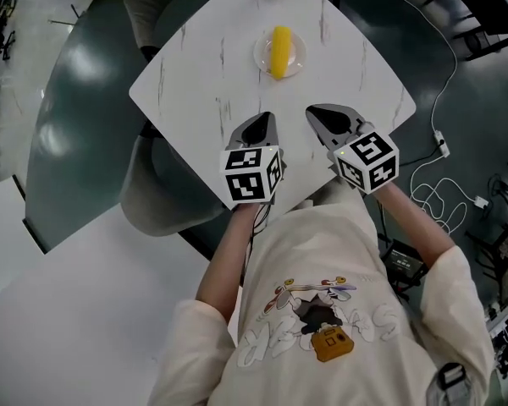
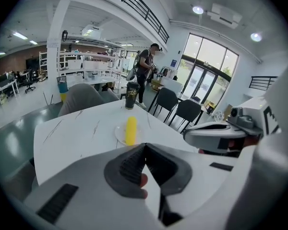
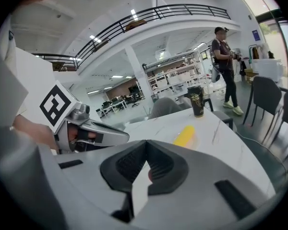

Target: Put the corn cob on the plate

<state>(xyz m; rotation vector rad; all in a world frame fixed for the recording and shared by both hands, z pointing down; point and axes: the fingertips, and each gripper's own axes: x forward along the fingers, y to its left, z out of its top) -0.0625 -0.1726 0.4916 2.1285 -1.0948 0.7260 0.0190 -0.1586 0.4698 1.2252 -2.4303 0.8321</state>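
Nearest, the left tool and the right tool are seen side by side over the near part of the tabletop, each with jaws fully together and nothing between them. Farther off, the corn cob is laid on the plate, so the task is judged done; both tools are best drawn back well clear of the plate.

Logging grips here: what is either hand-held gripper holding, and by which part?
Nothing: left hand-held gripper and right hand-held gripper are shut, empty; the corn cob lies on the plate.
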